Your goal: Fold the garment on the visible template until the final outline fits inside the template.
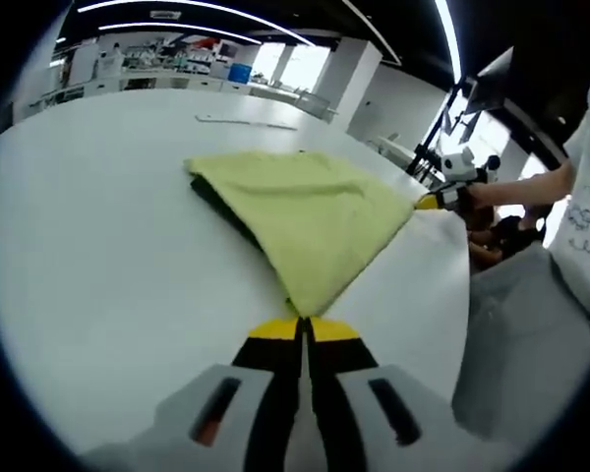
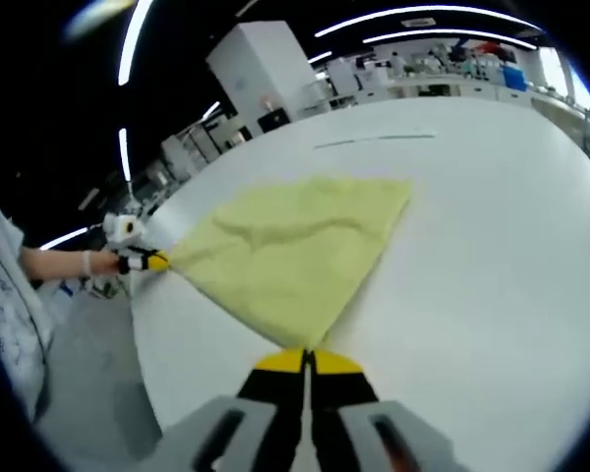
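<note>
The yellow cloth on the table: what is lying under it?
In the left gripper view a dark layer shows under the yellow cloth, along its left edge, on the white table. The cloth covers the rest of it.

- The garment (image 1: 310,221) is soft yellow-green cloth, matt, faintly napped, with light creases.
- The bench (image 1: 108,256) under it looks white, smooth and matt.
- The left tool (image 1: 302,329) has glossy yellow-and-black tips on matt grey plastic.

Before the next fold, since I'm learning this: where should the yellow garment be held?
By its two near corners, from the table edge. The garment lies flat, tapering to a corner at each hand-held gripper: left and right are both shut on one, pulling it taut.
</note>
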